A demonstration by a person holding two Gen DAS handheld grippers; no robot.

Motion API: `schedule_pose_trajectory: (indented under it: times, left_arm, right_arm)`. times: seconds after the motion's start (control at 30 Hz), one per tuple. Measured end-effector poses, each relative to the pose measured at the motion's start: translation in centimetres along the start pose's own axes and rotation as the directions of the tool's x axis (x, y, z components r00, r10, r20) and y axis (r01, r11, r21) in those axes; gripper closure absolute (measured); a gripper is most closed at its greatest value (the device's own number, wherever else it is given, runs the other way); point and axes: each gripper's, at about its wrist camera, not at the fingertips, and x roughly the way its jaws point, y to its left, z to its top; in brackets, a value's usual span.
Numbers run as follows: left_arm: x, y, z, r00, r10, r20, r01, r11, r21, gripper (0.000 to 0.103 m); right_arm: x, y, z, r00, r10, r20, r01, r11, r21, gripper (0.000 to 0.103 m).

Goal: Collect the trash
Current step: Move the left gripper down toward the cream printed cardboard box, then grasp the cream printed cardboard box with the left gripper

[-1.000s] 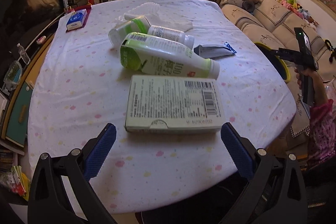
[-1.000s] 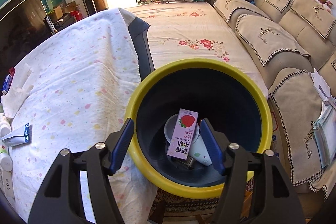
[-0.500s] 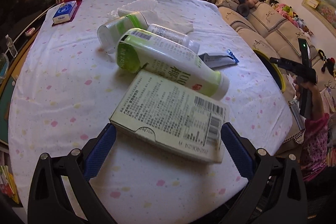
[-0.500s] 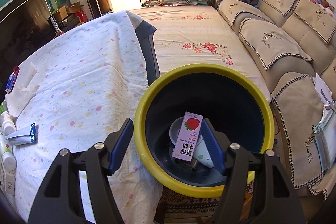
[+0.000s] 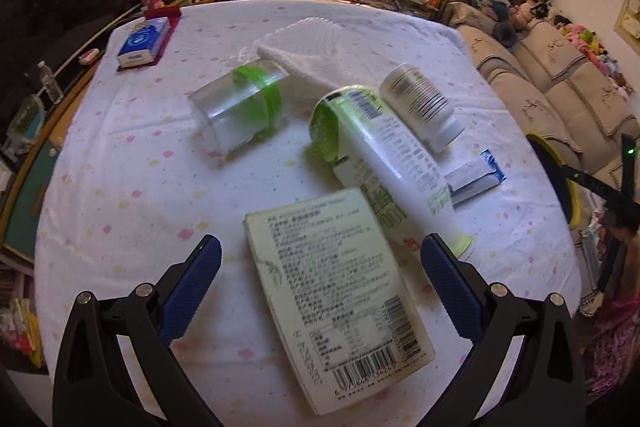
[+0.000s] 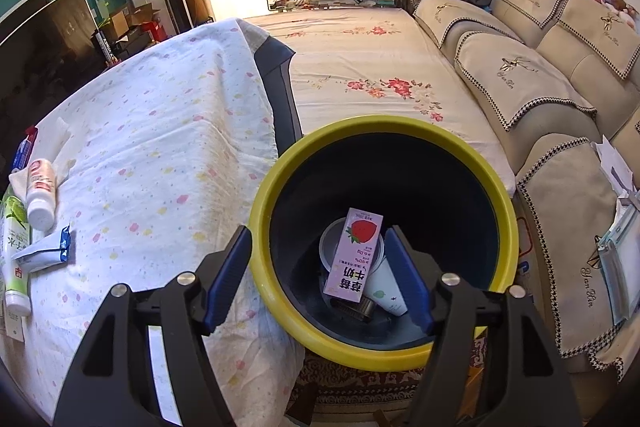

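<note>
A flat pale-green box (image 5: 336, 291) lies label-up on the spotted tablecloth. My left gripper (image 5: 320, 267) is open, its blue fingers standing either side of the box's far end without pressing it. Behind the box lie a green-and-white bottle (image 5: 384, 167), a small white bottle (image 5: 420, 103), a clear cup with a green band (image 5: 240, 107) and a foil packet (image 5: 472, 179). My right gripper (image 6: 318, 243) hangs over the yellow-rimmed bin (image 6: 280, 163), jaws opening with nothing between them. Inside the bin lies a pink strawberry milk carton (image 6: 354, 255) on a cup.
A white cloth (image 5: 312, 43) and a blue tissue pack (image 5: 142, 41) lie at the far side of the table. The bin stands off the table's right edge, beside a beige sofa (image 6: 520, 79). A person's pink sleeve (image 5: 612, 327) shows at the right.
My left gripper has moved in over the table and swung round, so the box now lies between its fingers and looks turned. The right gripper hovers over the bin as before.
</note>
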Motion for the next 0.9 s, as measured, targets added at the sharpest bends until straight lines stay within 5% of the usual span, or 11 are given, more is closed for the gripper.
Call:
schedule_pose_trajectory:
  times: [0.07,0.3,0.53,0.77,0.83,0.9]
  left_arm:
    - [-0.1,-0.9,-1.2,0.996,0.088,-0.012,-0.088,0.996,-0.014,0.005]
    - [1.2,-2.9,-2.0,0.982,0.184,-0.048,-0.185,0.982,-0.026,0.005]
    - [2.7,-2.4,-2.4,0.983,0.164,-0.084,-0.168,0.984,-0.052,0.008]
    - [2.4,-0.5,-2.7,0.988,0.114,-0.108,-0.116,0.993,-0.013,0.027]
    - [2.3,-0.1,-2.7,0.985,0.119,-0.128,-0.117,0.993,0.028,0.026]
    - [2.3,0.2,-2.3,0.982,0.148,-0.119,-0.144,0.989,0.041,0.014]
  right_arm:
    - [0.2,0.2,0.1,1.0,0.007,-0.001,-0.007,1.0,-0.001,0.037]
    - [0.2,1.7,0.1,0.999,0.041,0.001,-0.041,0.999,-0.029,0.036]
    - [-0.1,2.3,-0.1,0.999,0.051,0.008,-0.051,0.998,-0.045,0.035]
    - [-0.2,1.6,-0.3,0.999,0.041,0.004,-0.041,0.998,-0.04,0.035]
    - [-0.1,1.5,-0.4,0.999,0.036,0.001,-0.036,0.999,-0.041,0.035]
    - [0.0,1.4,-0.4,0.999,0.033,-0.003,-0.033,0.999,-0.037,0.035]
